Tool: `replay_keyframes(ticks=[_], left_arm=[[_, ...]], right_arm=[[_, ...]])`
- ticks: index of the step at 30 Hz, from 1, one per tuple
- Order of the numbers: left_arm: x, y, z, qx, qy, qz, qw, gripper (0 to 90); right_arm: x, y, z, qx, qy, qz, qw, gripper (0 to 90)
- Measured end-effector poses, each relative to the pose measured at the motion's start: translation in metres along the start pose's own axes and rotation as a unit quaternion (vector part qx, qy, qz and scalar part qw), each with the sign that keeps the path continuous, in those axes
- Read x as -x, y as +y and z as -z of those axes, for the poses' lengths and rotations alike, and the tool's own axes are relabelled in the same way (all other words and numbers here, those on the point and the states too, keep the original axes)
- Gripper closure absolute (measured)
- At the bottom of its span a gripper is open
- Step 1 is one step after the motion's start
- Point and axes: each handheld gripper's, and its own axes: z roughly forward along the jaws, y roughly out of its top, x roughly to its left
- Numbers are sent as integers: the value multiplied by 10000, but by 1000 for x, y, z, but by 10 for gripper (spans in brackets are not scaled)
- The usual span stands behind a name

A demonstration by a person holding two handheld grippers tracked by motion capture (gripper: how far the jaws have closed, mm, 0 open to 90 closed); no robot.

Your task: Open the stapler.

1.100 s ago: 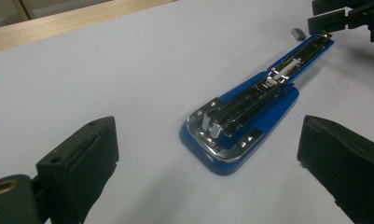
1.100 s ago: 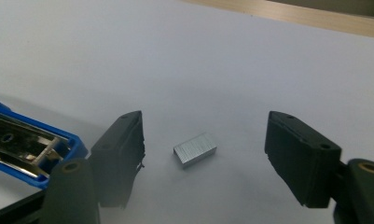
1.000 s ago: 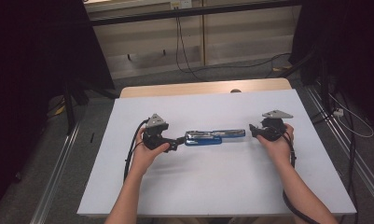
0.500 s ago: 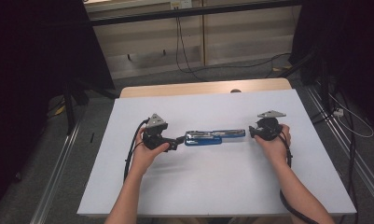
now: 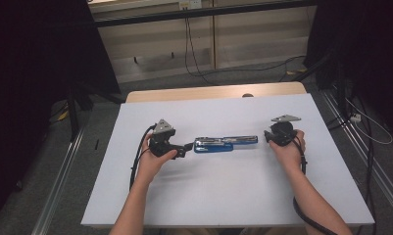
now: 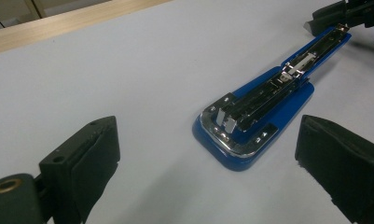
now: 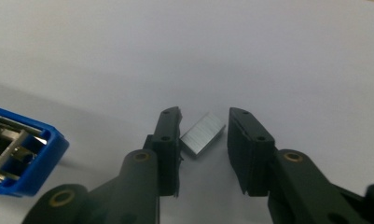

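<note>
We found the right gripper (image 7: 203,140) with its jaws parted a little, a small block of staples (image 7: 203,133) sitting slantwise between them; the block touched or nearly touched the left-hand pad in the right gripper view and stood clear of the other, so we could not say for certain that it was clamped, and we judged the jaws open around it. Just beside that gripper, at the left edge of the same view, lay the blue end of the stapler (image 7: 21,163), close to the jaws but apart from them. The left gripper (image 6: 208,163) had its jaws spread wide, with nothing between the pads; the rounded chrome-trimmed end of the stapler (image 6: 250,121) lay on the table a little ahead of them, nearer the right-hand jaw, and untouched. In the left gripper view we saw the stapler opened out flat, its metal staple channel facing up and its far end reaching towards the right gripper (image 6: 343,18). From the high view, the stapler (image 5: 226,143) lay lengthwise across the middle of the white table (image 5: 223,196), between the left gripper (image 5: 186,146) and the right gripper (image 5: 268,136), each held in a hand, the person's forearms coming in from the near edge.
</note>
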Motion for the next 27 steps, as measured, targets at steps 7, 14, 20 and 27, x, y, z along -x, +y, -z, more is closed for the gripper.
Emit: replay_keyframes(ticks=[7,14,20,27], left_arm=[[0,-1,-1,-22,7,39,10000,70],[0,-1,-2,-55,-2,13,10000,70],[0,-2,-3,-120,11,-11,9999,70],[0,-2,-3,-92,-19,-29,10000,70]], right_arm=[[4,-1,0,9,159,-48,9999,740],[6,2,-3,-19,204,-155,9997,715],[9,0,-4,48,352,-165,9992,792],[13,1,-4,15,488,-114,9987,794]])
